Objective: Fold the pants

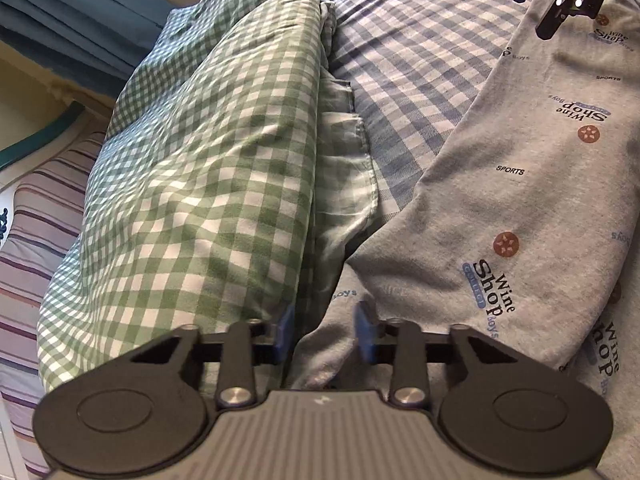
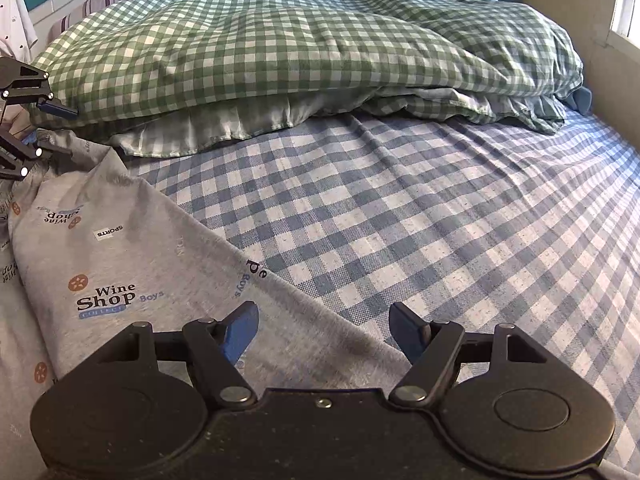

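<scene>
Grey pants printed with "Wine Shop" logos lie stretched along the blue checked bed sheet. My left gripper is open, its blue pads on either side of one end of the pants, close to the fabric. My right gripper is open over the other end of the pants, at their edge on the sheet. The right gripper also shows far off in the left wrist view. The left gripper shows at the left edge of the right wrist view.
A green checked duvet is bunched along the bed next to the pants; it also shows in the right wrist view. A striped cloth lies beyond it. A wall and window bound the bed's far side.
</scene>
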The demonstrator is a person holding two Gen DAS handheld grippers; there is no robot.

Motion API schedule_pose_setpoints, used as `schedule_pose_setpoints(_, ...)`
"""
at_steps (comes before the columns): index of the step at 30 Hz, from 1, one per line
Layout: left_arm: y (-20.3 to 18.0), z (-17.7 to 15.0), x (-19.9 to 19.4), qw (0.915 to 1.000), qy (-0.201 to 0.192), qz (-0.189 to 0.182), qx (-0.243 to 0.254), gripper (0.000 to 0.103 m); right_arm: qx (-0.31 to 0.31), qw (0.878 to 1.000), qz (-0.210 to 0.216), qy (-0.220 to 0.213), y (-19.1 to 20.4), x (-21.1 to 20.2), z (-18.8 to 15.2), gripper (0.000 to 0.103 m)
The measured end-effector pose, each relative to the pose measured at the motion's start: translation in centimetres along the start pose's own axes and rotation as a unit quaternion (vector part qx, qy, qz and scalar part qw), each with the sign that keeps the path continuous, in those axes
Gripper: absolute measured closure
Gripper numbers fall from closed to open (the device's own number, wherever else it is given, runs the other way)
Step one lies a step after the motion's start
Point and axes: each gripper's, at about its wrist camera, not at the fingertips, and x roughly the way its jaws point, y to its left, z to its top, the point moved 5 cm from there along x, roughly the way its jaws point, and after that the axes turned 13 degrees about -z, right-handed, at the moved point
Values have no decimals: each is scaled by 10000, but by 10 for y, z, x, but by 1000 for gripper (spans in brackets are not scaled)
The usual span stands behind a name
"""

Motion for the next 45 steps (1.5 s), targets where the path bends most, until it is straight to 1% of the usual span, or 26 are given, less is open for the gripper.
schedule_pose_setpoints(3, 10, -4, 12, 9982, 409, 269, -349, 103, 8, 9997, 24, 230, -3, 12, -3, 29)
schedule_pose_setpoints(4, 14, -6, 14, 9973, 445, 358, -459, 103, 19, 9995, 39, 301, -3, 15, -4, 31)
schedule_pose_setpoints(6, 15, -8, 11, 9974, 307, 316, -577, 103, 78, 9994, 90, 333, -4, 20, -5, 36)
schedule_pose_setpoints(7, 14, -8, 9, 9976, 228, 322, -566, 103, 94, 9995, 94, 303, -3, 20, -5, 49)
schedule_pose_setpoints(8, 12, -9, 5, 9981, 122, 308, -520, 103, 94, 9996, 105, 263, -2, 20, -4, 58)
schedule_pose_setpoints(9, 10, -9, 2, 9985, 11, 262, -478, 103, 80, 9997, 84, 224, 0, 19, -3, 74)
schedule_pose_setpoints(10, 8, -10, -1, 9988, -78, 225, -430, 103, 54, 9997, 48, 213, 1, 18, -2, 83)
schedule_pose_setpoints(13, 3, -8, -11, 9994, -251, 202, -131, 101, -150, 9998, -49, 159, 9, 15, -1, 92)
schedule_pose_setpoints(14, 2, -7, -13, 9996, -253, 110, -44, 97, -194, 9997, -83, 129, 11, 14, -1, 94)
schedule_pose_setpoints(15, 0, -6, -14, 9997, -246, 6, -3, 85, -229, 9996, -114, 96, 13, 12, -2, 95)
schedule_pose_setpoints(16, -1, -5, -14, 9997, -220, -78, 4, 64, -241, 9996, -149, 65, 13, 11, -2, 97)
schedule_pose_setpoints(17, -1, -4, -13, 9997, -207, -142, 39, 57, -251, 9995, -169, 33, 14, 9, -3, 98)
schedule_pose_setpoints(18, -3, -3, -12, 9996, -212, -182, 100, 55, -268, 9995, -186, -1, 13, 7, -4, 100)
schedule_pose_setpoints(20, -3, -1, -3, 9996, -136, -112, 202, 56, -295, 9993, -193, -102, 13, 1, -7, 101)
schedule_pose_setpoints(22, -3, 1, 9, 9997, 33, -102, 207, 68, -302, 9992, -176, -181, 13, -6, -9, 103)
schedule_pose_setpoints(23, 0, 2, 14, 9997, 122, -100, 180, 71, -315, 9991, -171, -210, 14, -8, -10, 103)
schedule_pose_setpoints(26, 6, 3, 28, 9992, 369, -100, 139, 91, -377, 9987, -186, -272, 15, -12, -14, 103)
schedule_pose_setpoints(27, 8, 2, 31, 9989, 440, -107, 104, 103, -382, 9986, -196, -299, 15, -14, -14, 103)
schedule_pose_setpoints(30, 10, 3, 28, 9994, 342, 71, 50, 103, -401, 9981, -278, -388, 17, -17, -14, 103)
schedule_pose_setpoints(33, 5, 4, 7, 9986, -122, 508, 115, 103, -400, 9967, -484, -524, 19, -23, -11, 103)
schedule_pose_setpoints(36, 3, 8, -26, 9941, -770, 765, 1, 103, -386, 9930, -798, -784, 19, -35, -3, 103)
schedule_pose_setpoints(37, 5, 9, -34, 9928, -880, 806, -56, 103, -370, 9916, -887, -860, 19, -40, 0, 103)
schedule_pose_setpoints(39, 6, 12, -44, 9935, -966, 597, -59, 103, -411, 9890, -1049, -959, 20, -46, 6, 103)
schedule_pose_setpoints(41, 6, 12, -43, 9947, -893, 502, 27, 103, -535, 9861, -1178, -1043, 22, -53, 10, 103)
schedule_pose_setpoints(44, -2, 13, -33, 9958, -893, 155, 160, 87, -694, 9839, -1233, -1095, 26, -63, 11, 103)
schedule_pose_setpoints(45, -4, 15, -30, 9953, -941, 106, 222, 75, -755, 9832, -1244, -1103, 27, -65, 9, 103)
